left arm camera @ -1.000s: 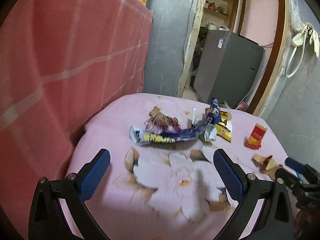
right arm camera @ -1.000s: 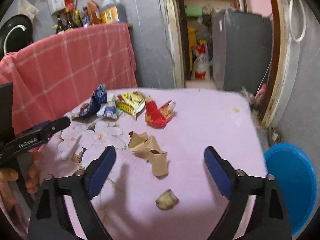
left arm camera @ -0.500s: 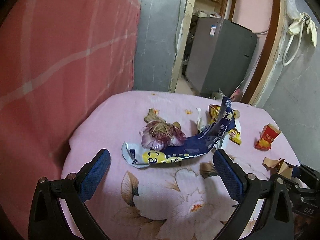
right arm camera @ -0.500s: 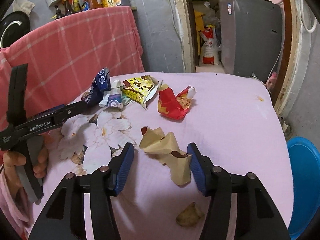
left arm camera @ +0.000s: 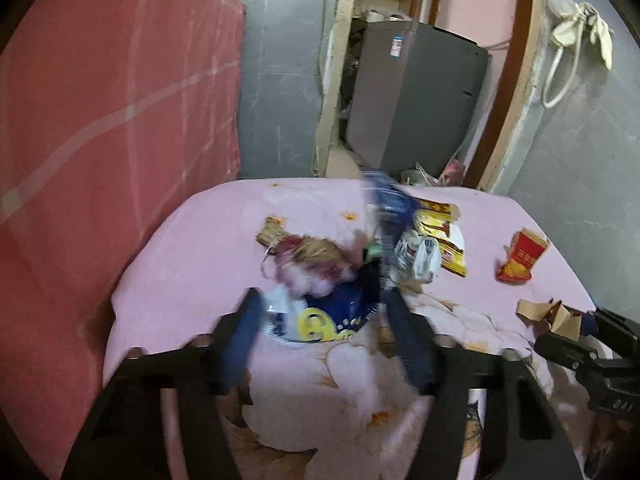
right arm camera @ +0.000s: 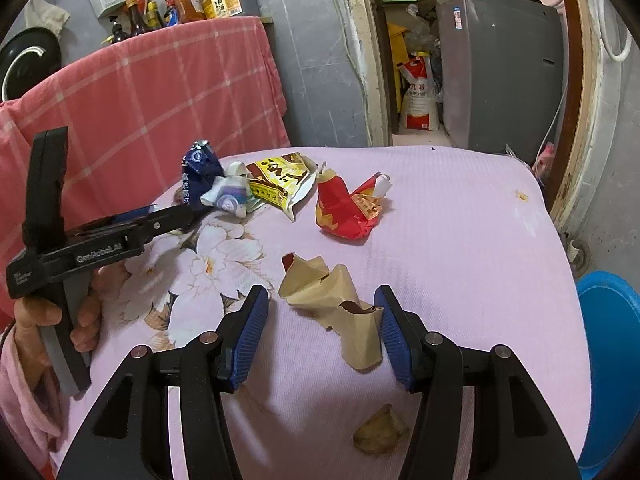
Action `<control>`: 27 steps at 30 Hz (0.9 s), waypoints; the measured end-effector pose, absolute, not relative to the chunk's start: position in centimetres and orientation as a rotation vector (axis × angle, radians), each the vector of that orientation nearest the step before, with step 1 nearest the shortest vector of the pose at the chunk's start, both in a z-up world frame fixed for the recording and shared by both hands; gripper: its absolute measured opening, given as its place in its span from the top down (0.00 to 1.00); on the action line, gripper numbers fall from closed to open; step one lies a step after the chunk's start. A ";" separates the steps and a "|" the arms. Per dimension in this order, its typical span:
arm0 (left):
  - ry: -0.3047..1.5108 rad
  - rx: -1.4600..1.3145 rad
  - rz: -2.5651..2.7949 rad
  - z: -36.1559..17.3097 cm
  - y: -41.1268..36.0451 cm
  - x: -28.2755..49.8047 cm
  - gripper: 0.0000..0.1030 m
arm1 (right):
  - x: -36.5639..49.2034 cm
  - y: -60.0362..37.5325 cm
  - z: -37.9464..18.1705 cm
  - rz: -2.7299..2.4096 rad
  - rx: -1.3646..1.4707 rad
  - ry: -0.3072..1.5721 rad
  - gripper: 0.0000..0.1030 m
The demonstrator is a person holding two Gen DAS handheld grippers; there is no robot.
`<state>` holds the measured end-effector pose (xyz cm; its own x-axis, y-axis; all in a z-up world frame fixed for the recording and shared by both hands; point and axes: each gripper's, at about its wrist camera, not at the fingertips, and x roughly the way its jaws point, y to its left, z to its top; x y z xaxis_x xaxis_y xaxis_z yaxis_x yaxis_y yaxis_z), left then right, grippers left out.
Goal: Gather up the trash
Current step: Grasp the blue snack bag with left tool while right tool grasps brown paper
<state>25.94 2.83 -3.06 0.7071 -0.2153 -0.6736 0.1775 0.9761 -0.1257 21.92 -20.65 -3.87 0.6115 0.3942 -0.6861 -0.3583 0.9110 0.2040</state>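
Left gripper [left arm camera: 320,308] low at 6 o'clock in its own view, motion-blurred, fingers partly apart, gap narrow. In right wrist view it sits at 9 o'clock, held by a bare hand [right arm camera: 52,316] with pink sleeve, pointing toward 3 o'clock. Right gripper [right arm camera: 320,320] at 6 o'clock, blue fingers [right arm camera: 250,334] spread partway, not closed.

Your right gripper [right arm camera: 320,320] straddles crumpled paper [right arm camera: 334,300] on the table [right arm camera: 460,240]; wrappers [right arm camera: 280,184] lie behind, bucket [right arm camera: 612,360] right.
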 end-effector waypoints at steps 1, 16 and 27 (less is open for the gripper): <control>0.759 -0.050 -0.226 -3.1 2.7 25.7 0.55 | 21.9 -20.7 -3.9 0.436 0.048 0.804 0.49; 0.836 -0.182 -0.300 -3.8 2.5 25.5 0.85 | 21.5 -19.6 -4.0 0.442 0.034 0.798 0.87; 0.758 -0.271 -0.280 -2.3 -0.2 20.7 0.95 | 19.2 -21.4 -2.5 0.445 0.096 0.687 0.89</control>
